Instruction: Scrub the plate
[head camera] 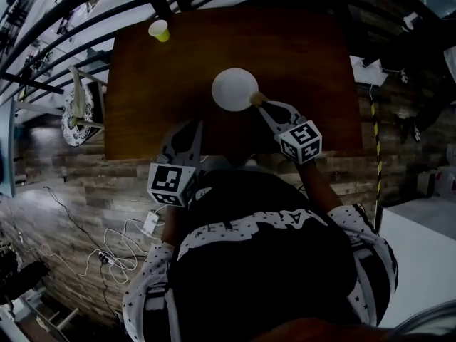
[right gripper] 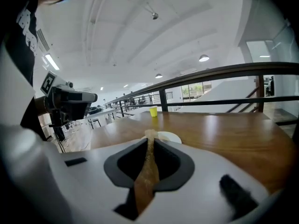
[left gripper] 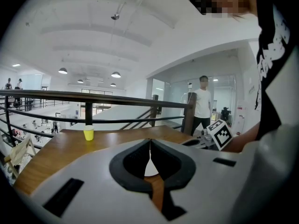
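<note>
A round white plate (head camera: pixel 234 89) lies on the brown wooden table (head camera: pixel 299 55), just beyond the near edge. My right gripper (head camera: pixel 261 105) is shut on a thin tan scrub pad (head camera: pixel 255 99), whose tip rests at the plate's right rim. In the right gripper view the pad (right gripper: pixel 147 164) runs up between the closed jaws of the right gripper (right gripper: pixel 149 139) toward the plate (right gripper: pixel 167 136). My left gripper (head camera: pixel 194 127) hovers at the table's near edge, left of the plate and apart from it. That left gripper (left gripper: pixel 150 146) is shut with nothing in it.
A yellow cup (head camera: pixel 159 29) stands at the table's far left corner, also visible as the cup (left gripper: pixel 88 133) and the cup (right gripper: pixel 153 111). A dark railing (left gripper: pixel 93 97) runs behind the table. A person in white (left gripper: pixel 203 104) stands beyond it. Cables (head camera: pixel 121 251) lie on the floor at the left.
</note>
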